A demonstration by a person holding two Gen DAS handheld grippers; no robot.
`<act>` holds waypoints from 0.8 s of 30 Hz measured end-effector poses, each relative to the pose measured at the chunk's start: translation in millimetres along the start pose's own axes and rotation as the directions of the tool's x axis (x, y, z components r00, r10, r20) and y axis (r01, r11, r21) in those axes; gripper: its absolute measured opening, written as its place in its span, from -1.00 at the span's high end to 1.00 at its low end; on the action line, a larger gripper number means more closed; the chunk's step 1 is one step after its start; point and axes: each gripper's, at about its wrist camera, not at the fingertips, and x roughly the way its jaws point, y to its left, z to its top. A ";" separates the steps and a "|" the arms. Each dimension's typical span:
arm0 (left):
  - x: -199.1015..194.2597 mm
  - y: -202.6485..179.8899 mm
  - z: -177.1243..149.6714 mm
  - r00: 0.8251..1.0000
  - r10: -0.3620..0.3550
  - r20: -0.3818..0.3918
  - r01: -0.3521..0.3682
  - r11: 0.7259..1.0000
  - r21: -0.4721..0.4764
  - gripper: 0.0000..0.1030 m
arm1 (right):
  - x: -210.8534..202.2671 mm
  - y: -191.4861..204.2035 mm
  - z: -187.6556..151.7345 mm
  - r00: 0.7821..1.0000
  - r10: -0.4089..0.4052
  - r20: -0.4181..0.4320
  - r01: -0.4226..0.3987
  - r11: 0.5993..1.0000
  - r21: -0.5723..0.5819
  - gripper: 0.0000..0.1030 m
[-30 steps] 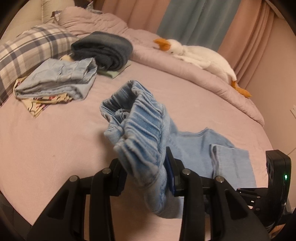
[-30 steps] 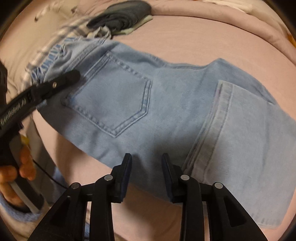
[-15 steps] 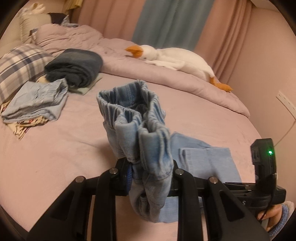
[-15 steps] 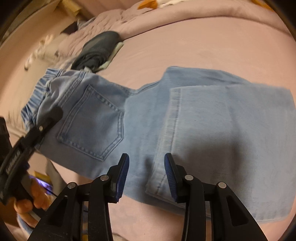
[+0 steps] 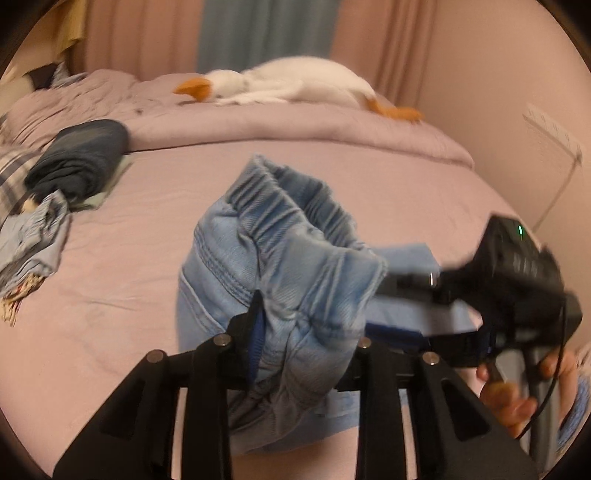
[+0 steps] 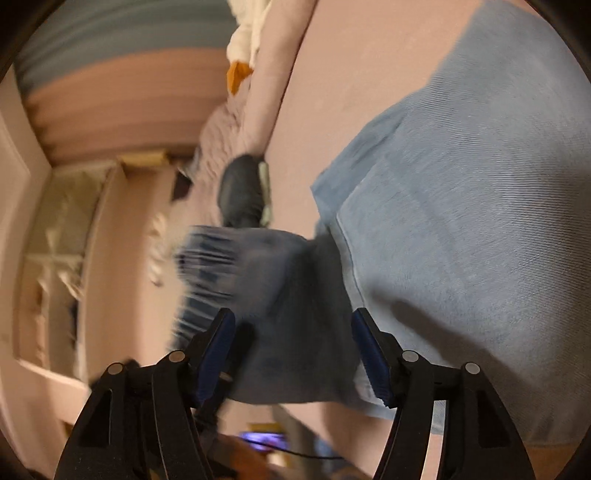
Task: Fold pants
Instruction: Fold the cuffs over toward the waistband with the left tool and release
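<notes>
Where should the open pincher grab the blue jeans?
Probably the gathered waistband, beside where the left gripper already pinches it. The right gripper is open and the raised band stands right between its fingers, so closing straight ahead from the near side should catch it.

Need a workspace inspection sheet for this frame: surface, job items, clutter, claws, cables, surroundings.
Surface: pink bed sheet, lightly creased.
Job's things: light blue jeans, waistband lifted, legs flat on the bed.
Clutter: dark folded garment; pale blue clothes pile; white goose plush.
Claws: left claw shut on the waistband; right claw open, close beside the raised fabric.
Cables: thin black cable by the hand holding the right claw.
Surroundings: pink and teal curtains; blurred shelving in the right wrist view.
</notes>
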 end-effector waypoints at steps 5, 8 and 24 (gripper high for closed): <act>27.3 -18.2 -12.3 0.997 0.010 -0.077 -0.004 0.998 0.069 0.22 | -1.1 -12.8 5.1 0.995 0.097 0.000 -0.097 0.992 0.079 -0.42; 31.3 -14.7 -16.3 0.992 -0.060 -0.110 0.065 0.997 0.038 -0.52 | 6.3 -9.7 10.6 0.998 0.064 -0.027 -0.062 0.995 0.075 -0.42; -19.6 33.6 -42.4 0.994 -0.068 -0.083 0.053 0.984 -0.171 -0.55 | -2.6 16.4 8.7 0.954 -0.294 -0.055 0.273 0.931 -0.243 0.18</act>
